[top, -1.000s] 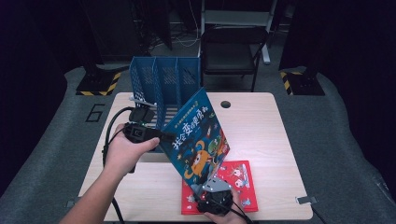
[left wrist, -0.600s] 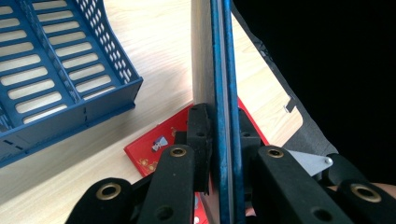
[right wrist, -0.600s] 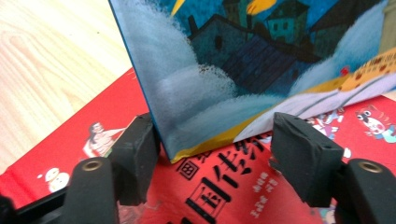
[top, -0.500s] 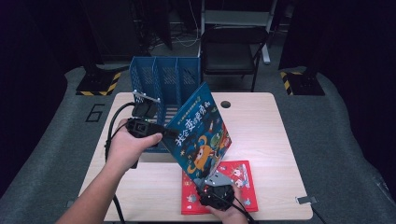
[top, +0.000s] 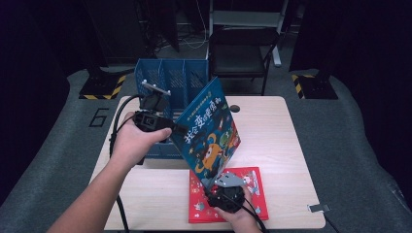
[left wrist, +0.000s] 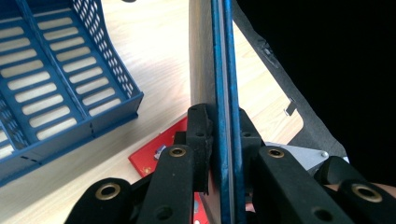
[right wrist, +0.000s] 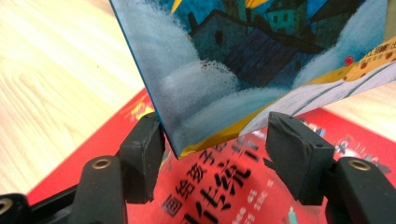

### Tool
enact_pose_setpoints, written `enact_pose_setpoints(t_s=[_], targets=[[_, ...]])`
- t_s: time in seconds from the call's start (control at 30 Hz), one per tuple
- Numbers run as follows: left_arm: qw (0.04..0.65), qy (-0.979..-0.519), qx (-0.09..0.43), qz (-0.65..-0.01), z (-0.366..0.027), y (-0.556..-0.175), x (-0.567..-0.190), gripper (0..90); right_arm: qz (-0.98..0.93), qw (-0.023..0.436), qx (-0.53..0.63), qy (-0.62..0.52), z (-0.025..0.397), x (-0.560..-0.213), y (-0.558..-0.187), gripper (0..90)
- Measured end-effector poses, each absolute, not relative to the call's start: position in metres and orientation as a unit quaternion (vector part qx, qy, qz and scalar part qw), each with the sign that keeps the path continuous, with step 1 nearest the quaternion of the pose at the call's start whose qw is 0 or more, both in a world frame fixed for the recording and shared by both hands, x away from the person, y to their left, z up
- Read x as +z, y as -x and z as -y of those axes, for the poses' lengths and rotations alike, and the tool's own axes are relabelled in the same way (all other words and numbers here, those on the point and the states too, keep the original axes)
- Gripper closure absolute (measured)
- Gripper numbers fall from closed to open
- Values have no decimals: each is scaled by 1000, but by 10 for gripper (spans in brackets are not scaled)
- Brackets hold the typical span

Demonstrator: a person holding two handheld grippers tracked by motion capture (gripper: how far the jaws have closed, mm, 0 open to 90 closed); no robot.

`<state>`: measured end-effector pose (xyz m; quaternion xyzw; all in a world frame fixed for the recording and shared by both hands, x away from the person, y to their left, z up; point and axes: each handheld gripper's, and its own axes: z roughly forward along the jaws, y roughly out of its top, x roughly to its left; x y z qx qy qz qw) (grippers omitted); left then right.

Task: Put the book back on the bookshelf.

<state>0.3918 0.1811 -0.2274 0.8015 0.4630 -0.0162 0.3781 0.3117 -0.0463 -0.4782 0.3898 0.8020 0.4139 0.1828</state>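
A blue picture book [top: 209, 133] hangs tilted above the table, its lower corner over a red book [top: 243, 196] that lies flat near the front edge. My left gripper [top: 171, 128] is shut on the blue book's left edge; in the left gripper view the jaws of my left gripper [left wrist: 223, 128] clamp the blue book [left wrist: 222, 56] edge-on. My right gripper [top: 224, 190] sits low over the red book, under the blue book's bottom corner. In the right gripper view my right gripper [right wrist: 215, 140] is open, the blue book [right wrist: 243, 51] dipping between the jaws above the red book [right wrist: 219, 191].
A blue slotted file rack [top: 170, 80] stands at the back left of the wooden table [top: 272, 131], just behind my left hand. A dark chair [top: 243, 48] stands beyond the table. A small black round mark [top: 235, 108] lies on the tabletop behind the book.
My left gripper has carried the blue book's edge farther back and higher, toward the rack. The right gripper has edged forward under the book's lower corner.
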Motion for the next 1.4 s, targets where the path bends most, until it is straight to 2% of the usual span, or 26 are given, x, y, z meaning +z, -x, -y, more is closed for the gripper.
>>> enact_pose_setpoints(t_s=[0.8,1.07,1.13,1.4], targets=[[381,-797,5,-469,-188,-395,-193,813,-772,156,461,-410,44,-456,-332,387],[382,-795,5,-471,-191,-394,-187,814,-761,122,478,-421,45,-455,-338,405],[385,-794,6,-470,-192,-394,-186,819,-754,86,490,-429,47,-455,-341,408],[380,-796,15,-470,-190,-395,-181,817,-749,94,493,-432,44,-454,-342,429]])
